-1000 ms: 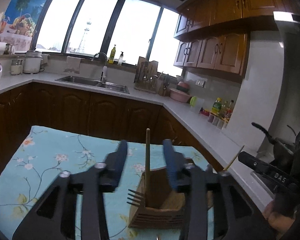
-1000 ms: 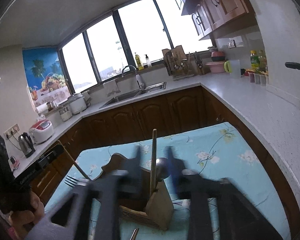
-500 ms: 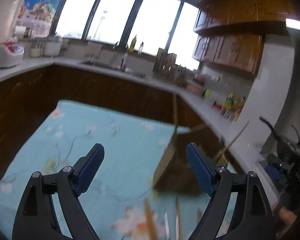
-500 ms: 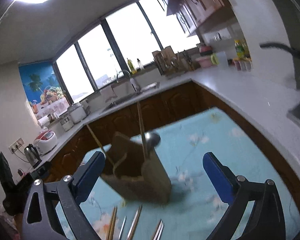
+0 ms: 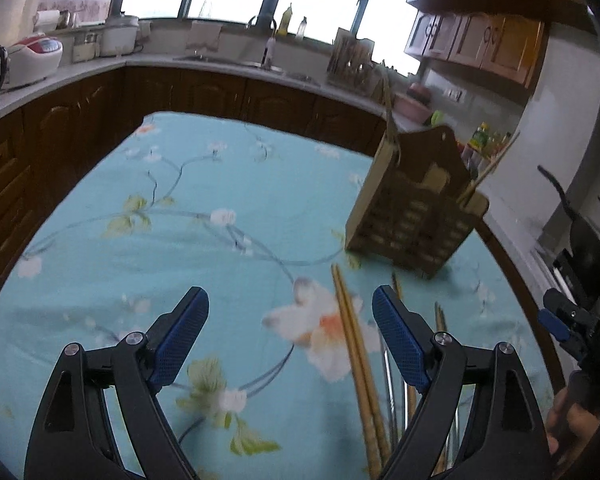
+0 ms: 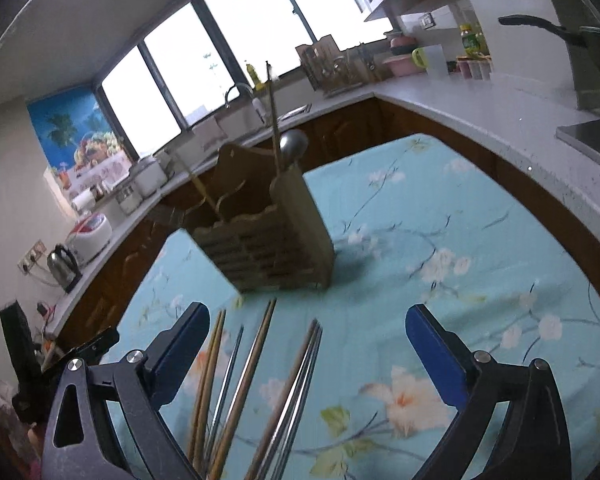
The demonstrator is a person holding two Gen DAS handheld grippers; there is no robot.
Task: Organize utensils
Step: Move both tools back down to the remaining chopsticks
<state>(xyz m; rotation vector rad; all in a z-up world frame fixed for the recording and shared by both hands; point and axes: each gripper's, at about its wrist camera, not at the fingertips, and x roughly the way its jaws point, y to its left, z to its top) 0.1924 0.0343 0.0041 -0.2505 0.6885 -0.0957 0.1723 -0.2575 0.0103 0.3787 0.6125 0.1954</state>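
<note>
Wooden and slatted, the utensil holder (image 6: 260,236) stands upright on the worktop (image 6: 480,240), on its turquoise flowered cloth, a little beyond my two tools; it already carries a few things: a tall wooden stick (image 6: 273,120) rising from it, a metal ladle or spoon bowl (image 6: 294,142) beside that stick, and a slanting chopstick (image 5: 488,172) at its other end; so part of the sorting looks done. What is left lies flat on the cloth just in front of the holder: a wooden chopstick pair (image 5: 354,356) seen from my left side, and, from the right wrist view, more wooden sticks (image 6: 246,376) and thin metal chopsticks (image 6: 300,384), lined roughly side by side and pointing toward the holder; I cannot count them surely through the blur. My left fingers (image 5: 290,340) are spread wide with nothing gripped, the wooden pair lying below the gap, nearer the right-hand pad; my right fingers (image 6: 308,352) are spread wider still, equally empty, hanging above the metal ones. I judge the job under way; the loose pieces must each be picked up and dropped into a compartment.
</note>
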